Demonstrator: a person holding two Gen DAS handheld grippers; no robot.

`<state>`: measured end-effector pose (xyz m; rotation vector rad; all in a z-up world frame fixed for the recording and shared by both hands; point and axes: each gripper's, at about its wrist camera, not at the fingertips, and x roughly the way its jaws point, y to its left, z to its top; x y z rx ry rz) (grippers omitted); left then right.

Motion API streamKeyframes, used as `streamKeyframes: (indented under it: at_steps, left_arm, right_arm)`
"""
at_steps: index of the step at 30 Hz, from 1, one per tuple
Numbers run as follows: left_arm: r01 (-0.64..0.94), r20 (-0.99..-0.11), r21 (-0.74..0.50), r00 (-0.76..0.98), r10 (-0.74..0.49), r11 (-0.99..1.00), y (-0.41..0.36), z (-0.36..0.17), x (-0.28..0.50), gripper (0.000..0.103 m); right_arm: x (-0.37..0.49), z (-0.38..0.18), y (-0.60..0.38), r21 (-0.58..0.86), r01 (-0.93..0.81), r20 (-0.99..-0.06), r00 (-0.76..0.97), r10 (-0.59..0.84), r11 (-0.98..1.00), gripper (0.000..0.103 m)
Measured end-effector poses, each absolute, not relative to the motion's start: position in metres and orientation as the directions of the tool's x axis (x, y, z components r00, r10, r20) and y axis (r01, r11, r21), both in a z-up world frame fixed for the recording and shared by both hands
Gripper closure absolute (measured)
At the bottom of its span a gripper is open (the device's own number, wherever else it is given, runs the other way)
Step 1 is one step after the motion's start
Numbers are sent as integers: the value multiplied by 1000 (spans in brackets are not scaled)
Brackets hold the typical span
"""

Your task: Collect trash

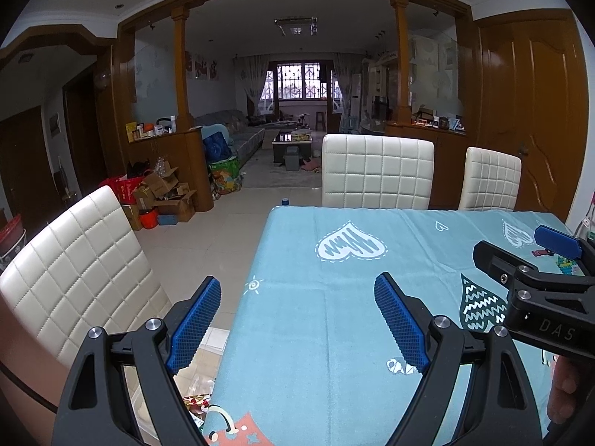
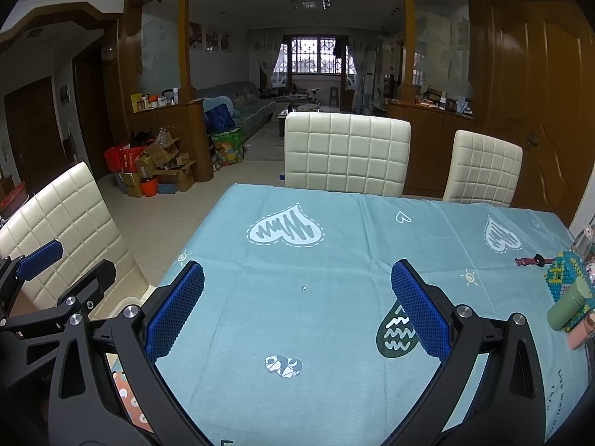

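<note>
Trash is barely showing on the surface (image 2: 334,260) now: only one tiny white speck (image 2: 304,288) is lying on the blue cloth, centre of the right wrist frame, between the two blue pads and ahead of them. Possible more trash is sitting low at the bottom left of the left wrist frame, below the cloth edge: clear plastic and coloured wrappers (image 1: 199,394) in what may be a bag or bin, can't tell which.

Left claw (image 1: 297,329) is hovering spread wide over the near left corner of the surface, pinching nothing. Right claw (image 2: 297,310) is also spread wide, empty, hanging over the middle of the cloth.

Right side of the right wrist frame is holding a beaded item (image 2: 567,278), a green bottle (image 2: 571,306) and a dark red strap (image 2: 531,260); these are looking like belongings, not trash, but that's a guess.

Judgement: task is looking nearly finished or just starting, can't tell which; the speck is left to pick, nothing is being carried.
</note>
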<state>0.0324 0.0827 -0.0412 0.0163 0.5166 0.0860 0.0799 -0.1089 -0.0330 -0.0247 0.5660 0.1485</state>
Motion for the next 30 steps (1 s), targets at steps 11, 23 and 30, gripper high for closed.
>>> streamKeyframes:
  at_steps: [11, 23, 30]
  left_arm:
    - [-62, -513, 30, 856, 69, 998, 81, -42, 36, 20]
    - [-60, -515, 26, 855, 65, 998, 81, -44, 38, 20]
    - [-61, -517, 25, 853, 65, 998, 80, -45, 38, 20]
  right_arm:
    - [79, -34, -110, 20, -140, -538, 833, 128, 990, 3]
    - [79, -34, -110, 20, -140, -538, 833, 129, 990, 3]
    - [79, -34, -110, 19, -140, -538, 833, 128, 990, 3]
